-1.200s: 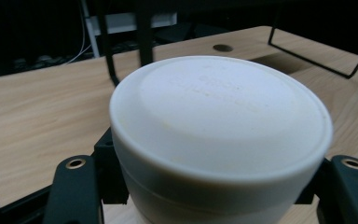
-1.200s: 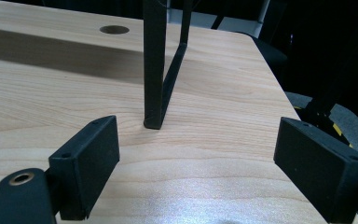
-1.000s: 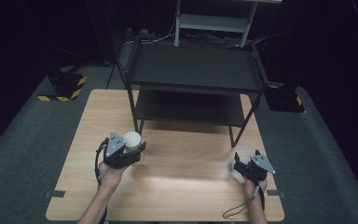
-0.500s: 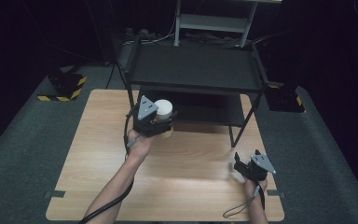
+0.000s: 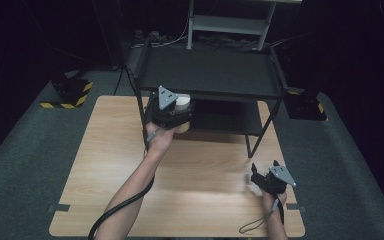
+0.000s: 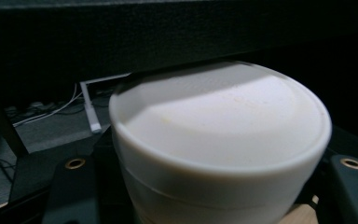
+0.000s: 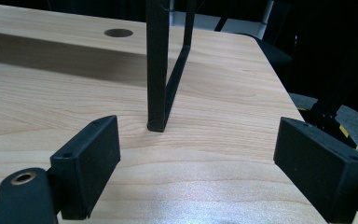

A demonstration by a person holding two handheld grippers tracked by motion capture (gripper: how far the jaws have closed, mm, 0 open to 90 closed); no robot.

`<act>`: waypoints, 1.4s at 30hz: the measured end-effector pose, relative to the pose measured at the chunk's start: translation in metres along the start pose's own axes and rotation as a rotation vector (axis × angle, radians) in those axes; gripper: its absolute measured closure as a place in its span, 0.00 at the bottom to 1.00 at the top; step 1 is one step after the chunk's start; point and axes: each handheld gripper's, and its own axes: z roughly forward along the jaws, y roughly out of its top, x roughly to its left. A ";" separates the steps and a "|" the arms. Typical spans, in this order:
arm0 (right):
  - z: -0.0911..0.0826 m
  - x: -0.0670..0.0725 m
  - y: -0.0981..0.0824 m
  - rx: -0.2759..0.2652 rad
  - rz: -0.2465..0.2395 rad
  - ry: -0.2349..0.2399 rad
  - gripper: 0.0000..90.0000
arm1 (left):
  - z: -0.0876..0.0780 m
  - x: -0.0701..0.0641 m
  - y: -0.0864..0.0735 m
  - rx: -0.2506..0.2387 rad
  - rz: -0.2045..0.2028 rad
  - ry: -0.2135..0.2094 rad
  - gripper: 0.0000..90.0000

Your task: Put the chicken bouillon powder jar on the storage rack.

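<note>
A white round lidded jar (image 5: 182,103) is held in my left gripper (image 5: 172,115), which is shut on it at the front edge of the black shelf unit's top shelf (image 5: 210,75). In the left gripper view the jar (image 6: 219,140) sits between the jaws, just below the shelf's dark front edge. My right gripper (image 5: 265,179) rests low over the wooden table (image 5: 105,165) at the front right, jaws wide open with nothing between them. In the right gripper view it (image 7: 214,163) faces a black shelf leg (image 7: 157,70).
The black two-tier shelf unit stands on the far half of the table; its lower shelf (image 5: 220,122) is dark. A round hole (image 7: 119,33) marks the tabletop. Yellow-black striped blocks (image 5: 70,92) lie on the grey floor. A cable (image 5: 115,210) trails from the left arm.
My left gripper has carried the white jar from the table's left middle forward and up to the shelf unit's front edge. The right gripper has stayed in place.
</note>
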 end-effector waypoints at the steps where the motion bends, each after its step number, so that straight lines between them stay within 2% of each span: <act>1: 0.000 0.000 0.000 0.000 0.000 0.001 0.15 | 0.002 -0.001 0.000 0.000 0.004 0.009 0.39; 7: 0.000 -0.001 -0.001 -0.006 0.007 0.005 0.15 | 0.020 -0.011 -0.001 0.007 -0.009 0.067 0.39; 14: 0.000 -0.002 -0.001 -0.008 0.010 0.008 0.15 | 0.027 -0.011 -0.005 -0.007 -0.023 0.070 0.39; 17: -0.001 -0.004 -0.002 -0.015 0.033 0.011 0.15 | 0.027 -0.011 -0.009 -0.021 -0.031 0.074 0.38; 26: -0.001 -0.004 -0.002 -0.015 0.035 0.012 0.15 | 0.026 -0.007 -0.012 -0.031 -0.024 0.062 0.38; 28: -0.001 -0.004 -0.002 -0.020 0.040 0.010 0.15 | 0.027 -0.008 -0.012 -0.034 -0.009 0.064 0.35; 29: -0.001 -0.005 -0.003 -0.023 0.047 0.008 0.15 | 0.027 -0.008 -0.014 -0.047 -0.006 0.060 0.23; 30: -0.001 -0.005 -0.003 -0.023 0.047 0.008 0.15 | 0.027 -0.008 -0.014 -0.047 -0.006 0.060 0.18; 31: -0.001 -0.005 -0.003 -0.024 0.051 0.009 0.15 | 0.027 -0.007 -0.015 -0.054 0.000 0.059 0.18; 33: -0.002 -0.005 -0.003 -0.027 0.054 0.006 0.15 | 0.028 -0.013 -0.014 -0.045 0.051 0.089 0.09; 34: -0.002 -0.005 -0.003 -0.027 0.054 0.006 0.15 | 0.028 -0.013 -0.014 -0.045 0.051 0.089 0.07; 36: -0.002 -0.004 -0.003 -0.024 0.046 0.005 0.15 | 0.027 -0.018 -0.013 -0.025 0.104 0.109 0.06; 38: -0.002 -0.004 -0.003 -0.025 0.046 0.006 0.15 | 0.025 -0.019 -0.013 -0.014 0.141 0.110 0.04; 40: -0.002 -0.005 -0.003 -0.025 0.048 0.006 0.15 | 0.022 -0.019 -0.014 -0.015 0.156 0.112 0.03; 42: -0.002 -0.005 -0.003 -0.025 0.048 0.007 0.15 | 0.018 -0.017 -0.016 -0.019 0.151 0.101 0.02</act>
